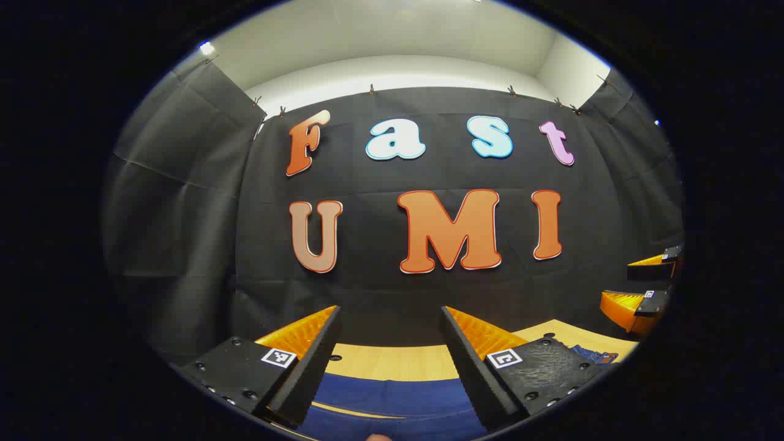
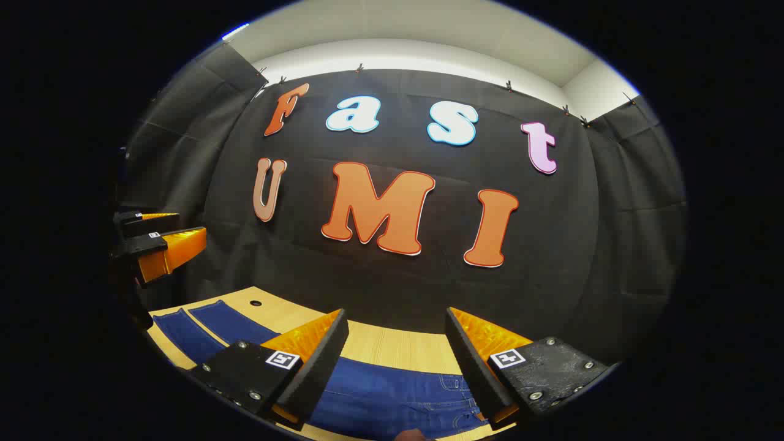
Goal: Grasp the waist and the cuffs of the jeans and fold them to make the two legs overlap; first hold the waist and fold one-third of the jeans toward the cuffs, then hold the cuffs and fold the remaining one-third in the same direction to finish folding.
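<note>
The wall of black cloth stands behind everything and curves round both sides of the booth, with a pale ceiling above it. Below it runs the bench, a light wooden top with a small dark hole near its far edge.

The jeans lie flat on the bench, blue, spread across its near part. In the right gripper view the stitched waist end lies under and between the near fingers, and the two legs run off to the left side by side, with a thin strip of bench between them. In the left gripper view the blue cloth lies between the fingers at the bottom, and a bit of the waist peeps out past the right finger.

The left claw hangs above the jeans with its fingers wide apart, gripping nothing. The right claw also hangs above the jeans, fingers spread, gripping nothing. Each claw also appears at the edge of the other's view, well apart, and there too the fingers stand apart.
</note>
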The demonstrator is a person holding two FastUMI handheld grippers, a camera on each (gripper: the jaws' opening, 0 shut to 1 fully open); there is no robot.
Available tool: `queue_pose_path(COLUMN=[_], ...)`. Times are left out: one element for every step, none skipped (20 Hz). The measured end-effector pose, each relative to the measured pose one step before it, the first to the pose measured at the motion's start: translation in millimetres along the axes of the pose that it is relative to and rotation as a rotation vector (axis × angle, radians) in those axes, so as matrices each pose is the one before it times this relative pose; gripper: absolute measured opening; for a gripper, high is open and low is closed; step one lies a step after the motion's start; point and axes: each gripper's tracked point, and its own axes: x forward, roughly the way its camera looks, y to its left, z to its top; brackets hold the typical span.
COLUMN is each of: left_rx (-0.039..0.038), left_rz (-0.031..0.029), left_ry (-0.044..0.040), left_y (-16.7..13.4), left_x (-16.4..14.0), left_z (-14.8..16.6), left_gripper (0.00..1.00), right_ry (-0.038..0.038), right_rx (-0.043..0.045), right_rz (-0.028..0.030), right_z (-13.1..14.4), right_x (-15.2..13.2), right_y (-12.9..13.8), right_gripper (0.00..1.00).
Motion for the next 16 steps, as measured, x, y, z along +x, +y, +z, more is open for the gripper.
queue_pose_path(left_rx=[0.00117, 0.00105, 0.00038, -0.00077, -0.001, 0.00045, 0.00169, 0.00171, -0.00108, 0.00174, 0.00026, 0.00114, -0.00151, 0.00061, -0.00942, -0.00936], left_rz=[-0.00725, -0.00246, -0.00668, -0.00108, -0.01186, -0.00153, -0.00399, 0.00046, -0.00691, -0.00122, -0.00246, -0.0014, -0.00527, -0.00038, -0.00273, 0.00387], left_ry=[0.0001, -0.00236, 0.00067, -0.00375, -0.00107, -0.0007, 0.00232, -0.00322, -0.00278, -0.00347, -0.00193, 0.00657, 0.00201, 0.00671, 0.00768, 0.01627], left_y=[-3.74, -2.29, -3.13, -1.65, -3.44, -1.65, -1.05, 1.21, -2.2, -1.38, -1.15, -0.9, -1.96, -0.17, 1.18, 2.24], left_x=[1.34, 1.43, 0.9, -0.07, 1.25, 1.06, 1.04, -0.12, 1.76, -0.28, 0.3, -0.16, 1.0, 0.66, -0.22, 1.37], left_z=[1.29, -1.61, 1.76, 0.14, 1.0, -2.3, 0.13, 0.23, 1.65, -0.91, 1.26, -3.2, 0.11, -3.06, -2.63, -6.09], left_gripper=[0.97, 0.96, 0.97, 0.97, 0.96, 0.97, 0.98, 0.98, 0.98, 0.98, 0.98, 0.98, 0.99, 0.99, 0.99, 0.98], right_ry=[0.00822, 0.00405, 0.00002, -0.00477, 0.00253, 0.00252, 0.00494, 0.00569, 0.00167, 0.00058, 0.00178, 0.00477, 0.00216, 0.00347, 0.00921, 0.01329], right_rx=[-0.00045, 0.0014, -0.00411, 0.00017, 0.0028, 0.00677, 0.00453, -0.00151, -0.00162, -0.00104, 0.00513, 0.00364, 0.00458, -0.00015, -0.00353, 0.01153], right_rz=[-0.00272, 0.0038, -0.00282, -0.00221, -0.00321, -0.003, -0.0021, -0.00838, -0.00554, -0.00721, -0.00117, -0.0032, -0.00038, 0.00106, -0.0086, 0.00644], right_z=[-2.3, -2.63, -0.24, 1.56, -1.4, -1.01, -2.0, -1.84, 0.11, -0.12, -1.08, -1.32, -0.45, -2.2, -3.11, -3.12], right_x=[1.36, -0.7, 0.38, 0.13, 0.43, 0.05, 0.02, 0.33, -0.1, 0.17, -0.53, 0.64, -0.34, 0.55, 1.14, 0.93], right_y=[-1.42, -1.21, -0.14, -1.69, -2.23, -1.48, -0.51, -3.63, -2.59, -2.77, -1.69, -0.79, -0.48, -0.61, -3.03, -0.62], right_gripper=[0.97, 0.97, 0.97, 0.97, 0.97, 0.97, 0.97, 0.97, 0.97, 0.97, 0.97, 0.97, 0.97, 0.97, 0.97, 0.97])
